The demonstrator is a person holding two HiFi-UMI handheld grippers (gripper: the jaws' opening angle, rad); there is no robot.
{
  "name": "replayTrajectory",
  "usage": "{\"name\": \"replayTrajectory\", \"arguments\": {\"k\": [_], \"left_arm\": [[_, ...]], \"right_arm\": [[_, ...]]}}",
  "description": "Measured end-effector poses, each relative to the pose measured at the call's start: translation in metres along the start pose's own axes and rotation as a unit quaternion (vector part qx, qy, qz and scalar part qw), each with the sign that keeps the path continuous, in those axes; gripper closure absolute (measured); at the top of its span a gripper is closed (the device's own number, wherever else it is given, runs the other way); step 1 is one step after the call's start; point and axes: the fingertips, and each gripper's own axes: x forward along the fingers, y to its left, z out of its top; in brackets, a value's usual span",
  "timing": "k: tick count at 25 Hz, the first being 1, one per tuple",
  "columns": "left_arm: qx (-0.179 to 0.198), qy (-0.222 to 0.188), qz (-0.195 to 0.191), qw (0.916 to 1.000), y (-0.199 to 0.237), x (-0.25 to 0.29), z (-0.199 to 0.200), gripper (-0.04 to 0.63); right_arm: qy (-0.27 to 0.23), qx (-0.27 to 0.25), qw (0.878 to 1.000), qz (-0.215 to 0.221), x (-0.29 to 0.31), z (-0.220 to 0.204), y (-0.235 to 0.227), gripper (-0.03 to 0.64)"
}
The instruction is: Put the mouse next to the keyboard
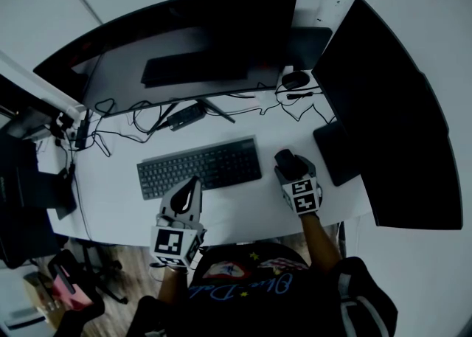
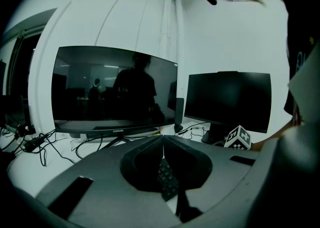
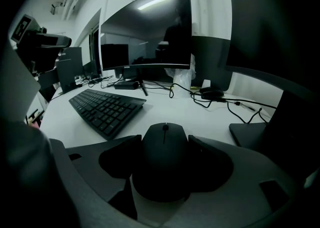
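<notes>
A black mouse (image 3: pixel 164 154) sits between the jaws of my right gripper (image 3: pixel 165 139), which is shut on it from both sides. In the head view the mouse (image 1: pixel 285 158) and right gripper (image 1: pixel 287 166) are just right of the black keyboard (image 1: pixel 199 167), with a small gap to its right end. From the right gripper view the keyboard (image 3: pixel 105 108) lies ahead to the left. My left gripper (image 1: pixel 195 182) is shut and empty at the keyboard's front edge, its tips (image 2: pixel 161 139) meeting above the keys (image 2: pixel 168 178).
A wide curved monitor (image 1: pixel 192 40) stands behind the keyboard and a second monitor (image 1: pixel 383 107) at the right, its base (image 1: pixel 335 153) close to the mouse. Cables (image 1: pixel 147 118) and a small dark object (image 1: pixel 295 79) lie at the back. The white desk's front edge (image 1: pixel 243 234) is near me.
</notes>
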Motion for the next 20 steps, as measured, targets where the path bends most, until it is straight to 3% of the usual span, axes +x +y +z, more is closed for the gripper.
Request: {"name": "replayTrajectory", "arguments": {"k": [11, 20], "left_arm": [[-0.005, 0.001, 0.002, 1.0, 0.003, -0.002, -0.002, 0.592], [-0.006, -0.003, -0.001, 1.0, 0.004, -0.004, 0.0, 0.592]], "right_arm": [[0.01, -0.005, 1.0, 0.005, 0.004, -0.008, 0.003, 0.35], [-0.021, -0.017, 1.0, -0.009, -0.002, 0.003, 0.003, 0.334]]}}
